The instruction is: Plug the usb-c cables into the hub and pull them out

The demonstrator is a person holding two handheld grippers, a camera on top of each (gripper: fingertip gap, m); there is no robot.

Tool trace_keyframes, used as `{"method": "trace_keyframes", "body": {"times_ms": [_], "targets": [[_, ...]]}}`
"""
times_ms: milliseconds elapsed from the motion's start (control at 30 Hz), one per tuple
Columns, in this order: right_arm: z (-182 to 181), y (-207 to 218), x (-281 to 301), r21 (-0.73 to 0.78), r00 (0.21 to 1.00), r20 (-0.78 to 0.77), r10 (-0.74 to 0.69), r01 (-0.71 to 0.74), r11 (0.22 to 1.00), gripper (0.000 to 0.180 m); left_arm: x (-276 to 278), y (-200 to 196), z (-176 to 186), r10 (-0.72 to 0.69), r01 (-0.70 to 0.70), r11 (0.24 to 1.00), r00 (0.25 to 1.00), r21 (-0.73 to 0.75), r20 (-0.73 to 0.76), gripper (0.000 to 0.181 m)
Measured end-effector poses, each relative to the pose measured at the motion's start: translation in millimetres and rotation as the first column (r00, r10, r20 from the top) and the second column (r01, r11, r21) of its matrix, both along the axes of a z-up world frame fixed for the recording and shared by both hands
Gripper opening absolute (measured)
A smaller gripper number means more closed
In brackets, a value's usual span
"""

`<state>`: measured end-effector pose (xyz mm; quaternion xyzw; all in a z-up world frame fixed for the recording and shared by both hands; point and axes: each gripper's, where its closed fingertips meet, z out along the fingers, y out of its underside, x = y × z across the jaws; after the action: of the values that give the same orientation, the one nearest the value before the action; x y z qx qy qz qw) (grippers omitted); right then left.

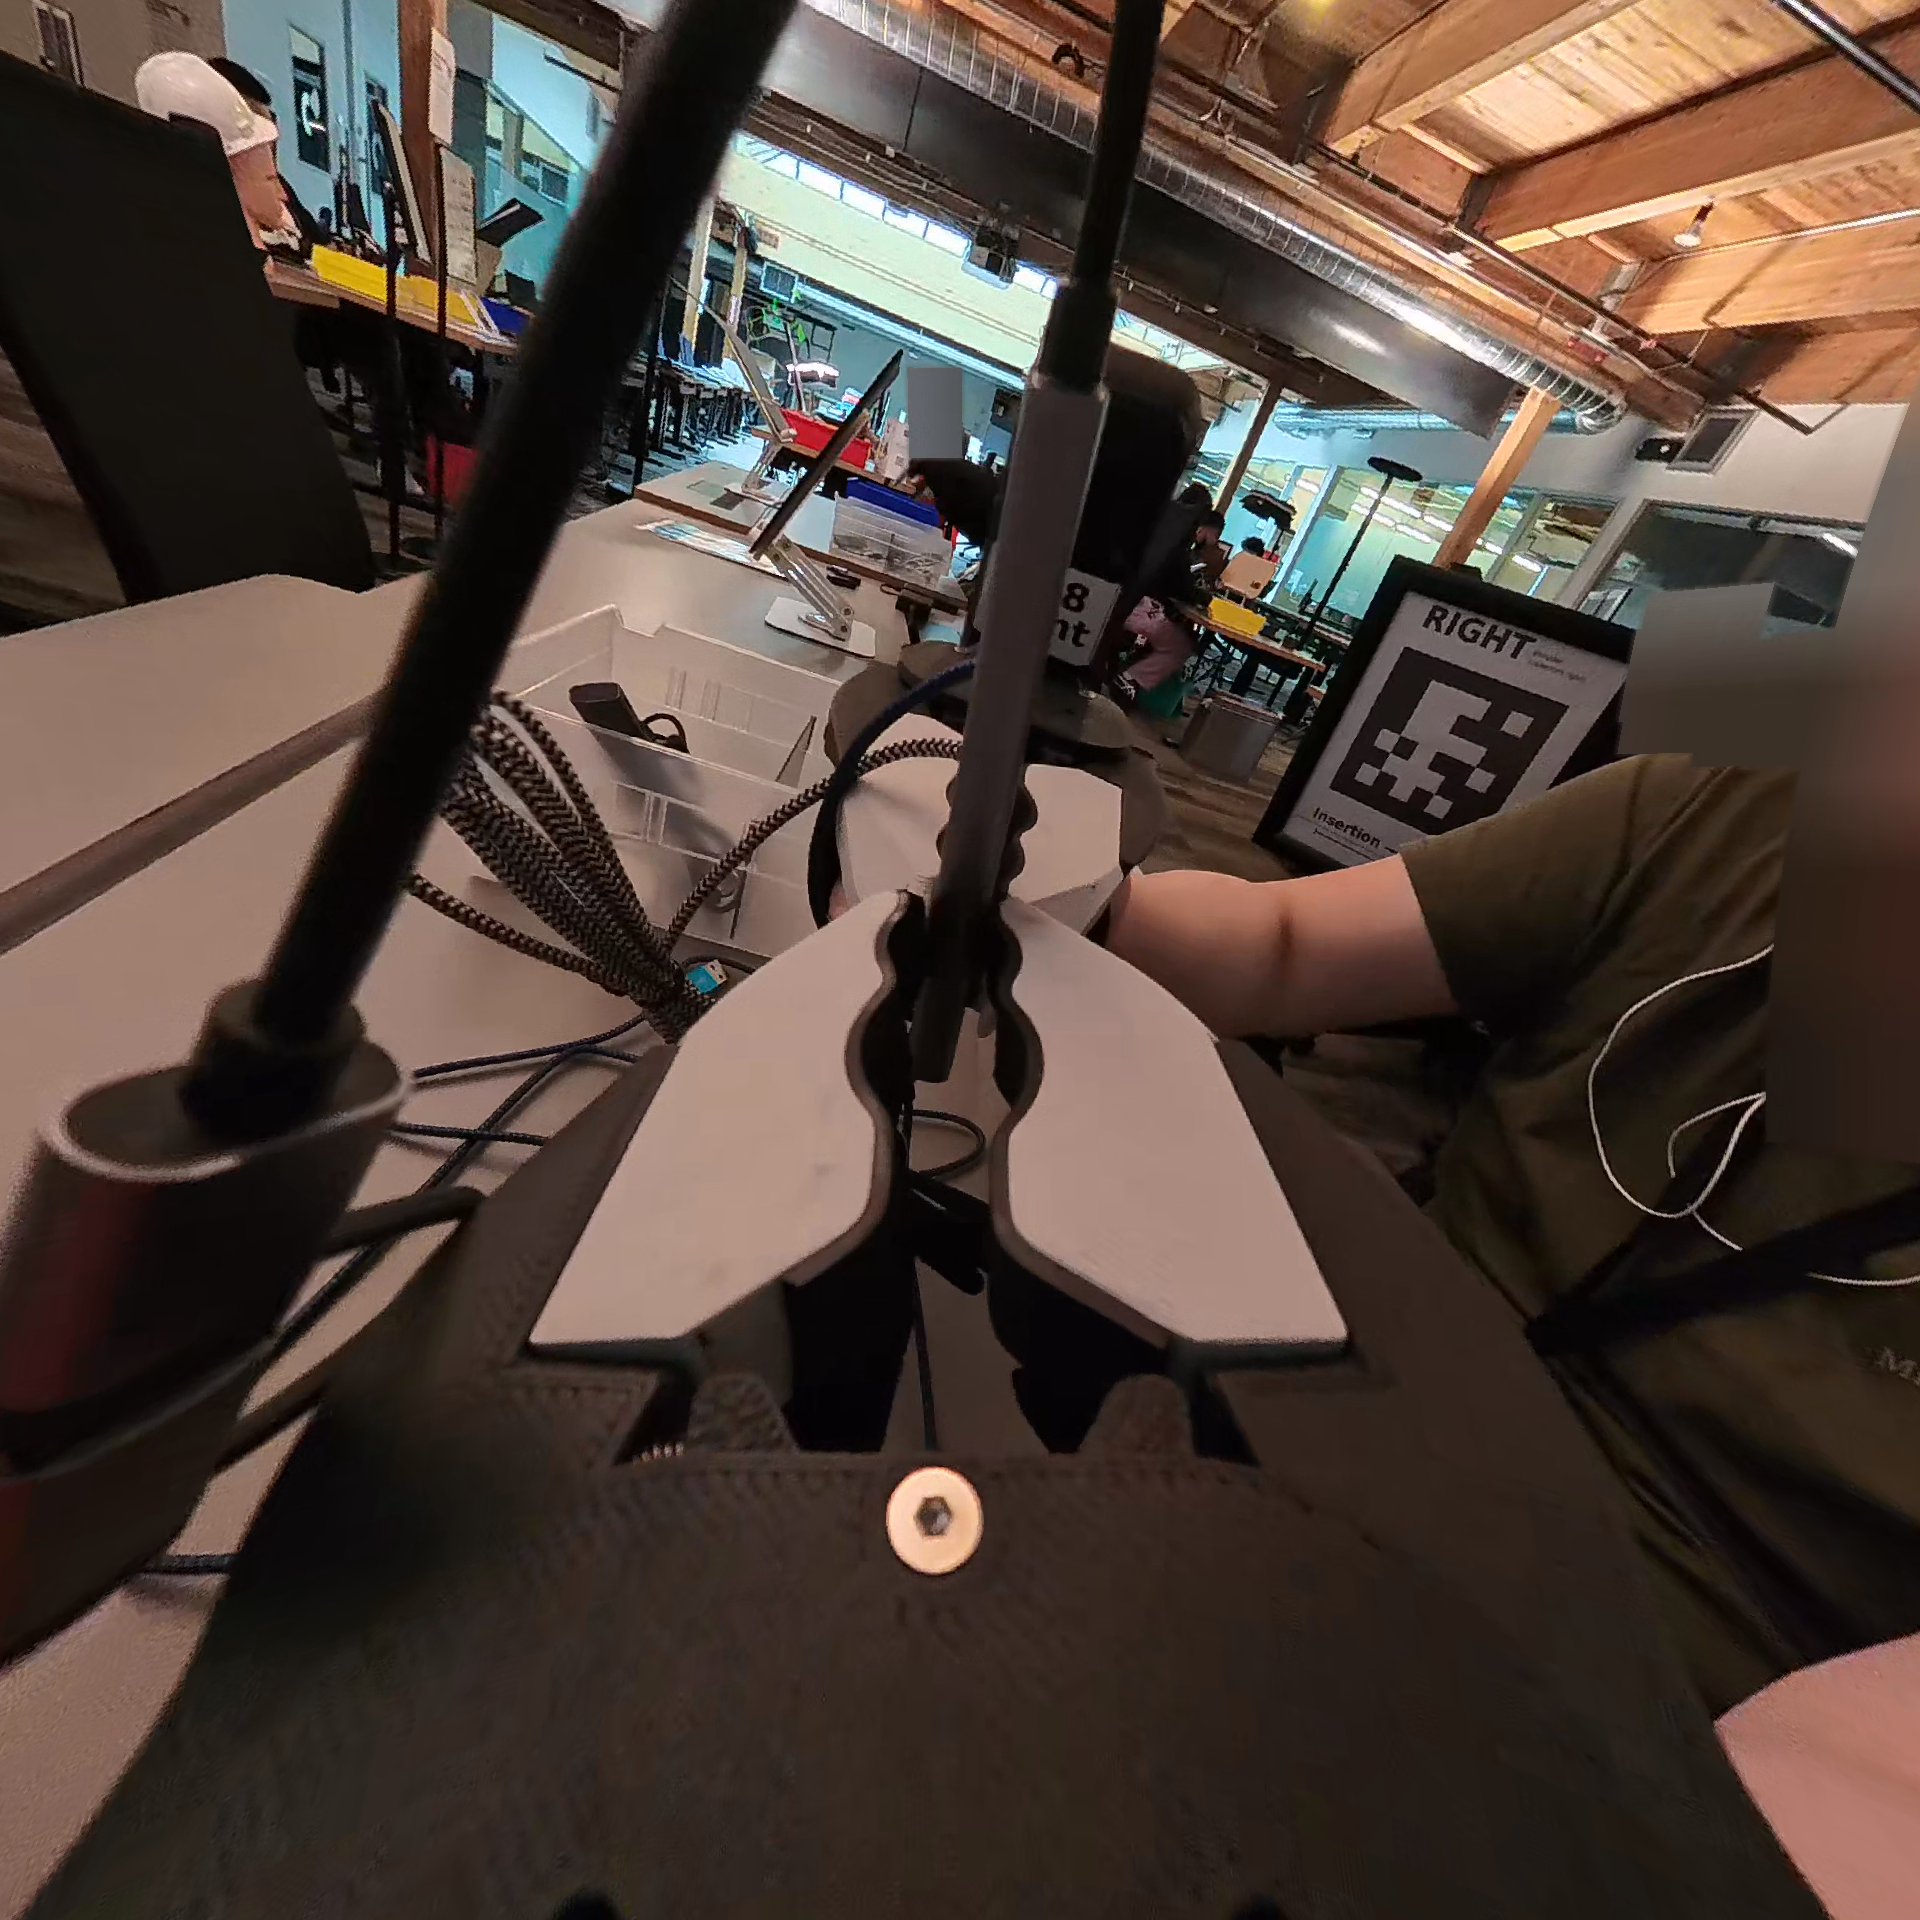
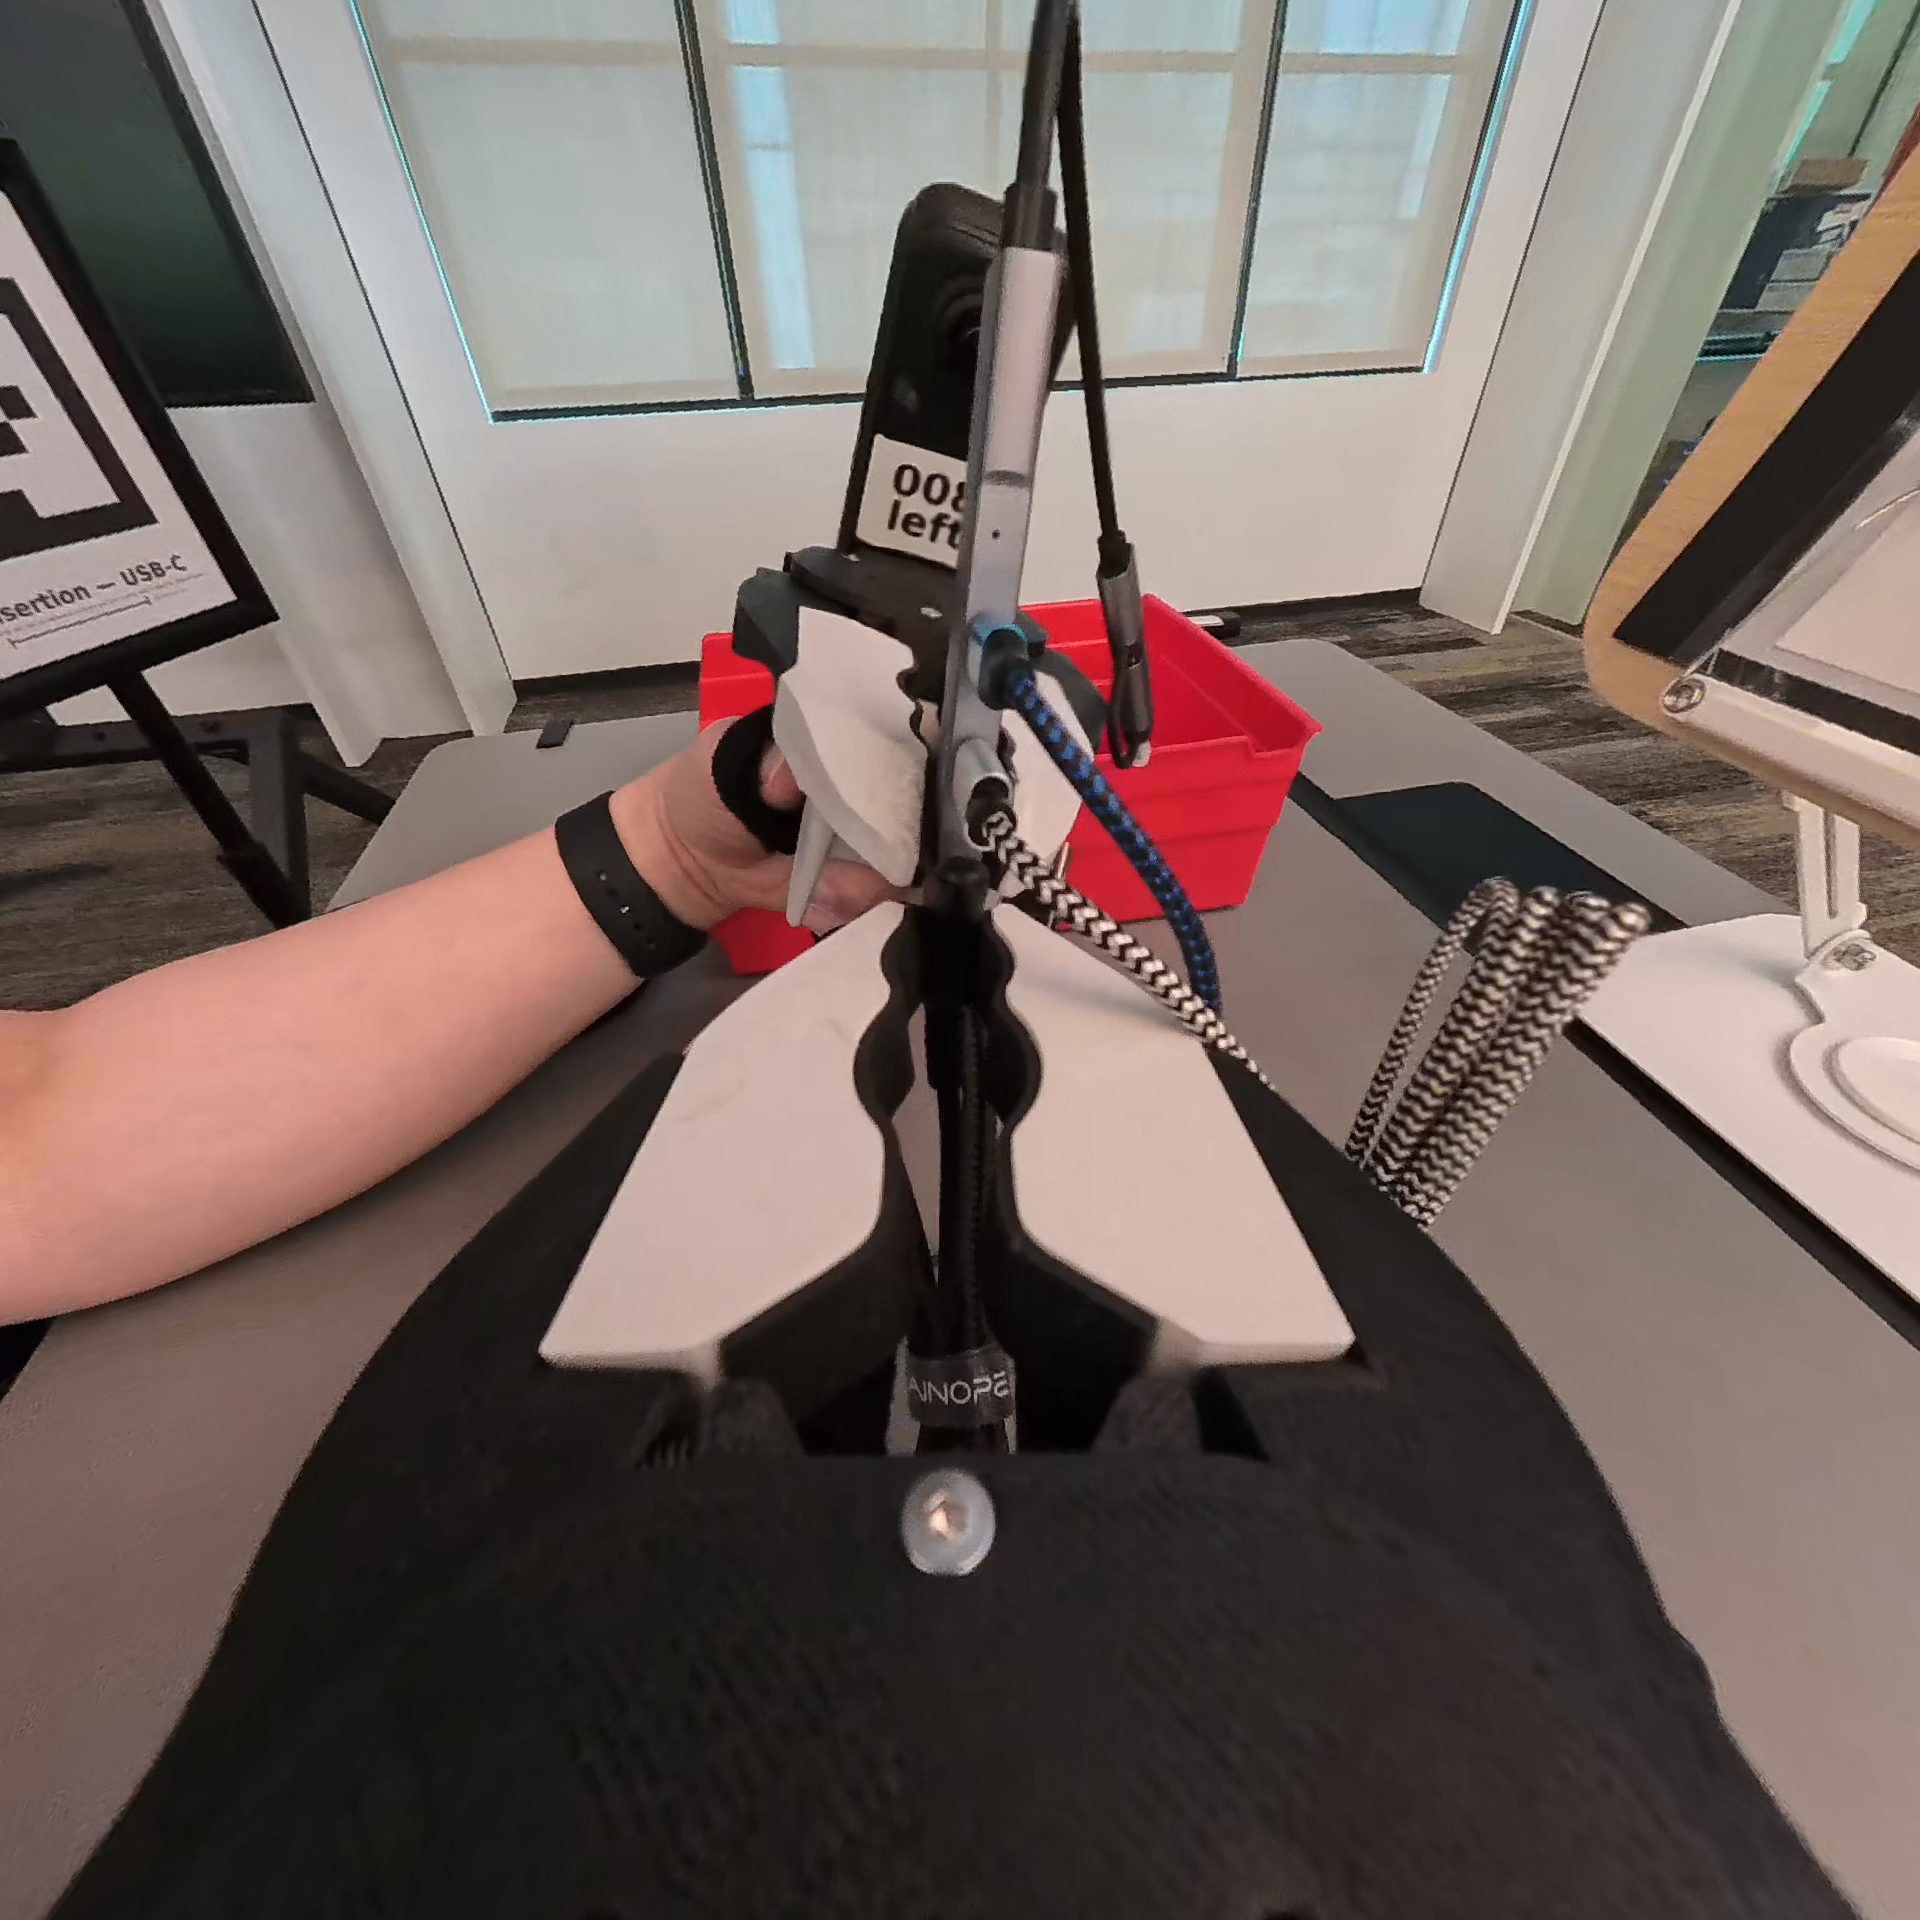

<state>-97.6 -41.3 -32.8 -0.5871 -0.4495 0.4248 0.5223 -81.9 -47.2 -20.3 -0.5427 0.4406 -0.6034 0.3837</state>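
Note:
The grey hub [image 2: 1003,416] stands upright in the air, gripped near its lower end by my left gripper [image 1: 951,925], which also shows in the right wrist view [image 2: 951,769]. In the left wrist view the hub [image 1: 1023,623] rises from between the shut fingers. A blue braided cable [image 2: 1091,790] and a black-and-white braided cable [image 2: 1081,914] are plugged into its side. My right gripper [image 2: 951,914] is shut on a black braided cable [image 2: 966,1143] whose plug meets the hub's bottom end. It faces the left gripper [image 1: 982,842]. The hub's own black lead hangs with a grey plug [image 2: 1127,665].
A red bin [image 2: 1226,748] stands behind the hub. A bundle of black-and-white cables [image 2: 1475,1039] lies on the grey table [image 2: 1662,1351] beside a white monitor stand [image 2: 1849,956]. A clear plastic bin [image 1: 707,727] and a marker sign [image 1: 1444,727] are nearby. A person's forearm [image 2: 312,1039] reaches in. Less than 4 cm separates the two grippers' tips.

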Motion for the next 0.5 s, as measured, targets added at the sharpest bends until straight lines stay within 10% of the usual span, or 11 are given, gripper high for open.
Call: {"method": "trace_keyframes", "body": {"times_ms": [500], "targets": [[-1.4,-0.4,-1.7,-0.093,0.999,-0.02,0.042,-0.044,0.995,0.016,-2.0,3.4,-1.4,0.019,-0.019,1.0,0.999,-0.013,-0.045,0.009]]}}
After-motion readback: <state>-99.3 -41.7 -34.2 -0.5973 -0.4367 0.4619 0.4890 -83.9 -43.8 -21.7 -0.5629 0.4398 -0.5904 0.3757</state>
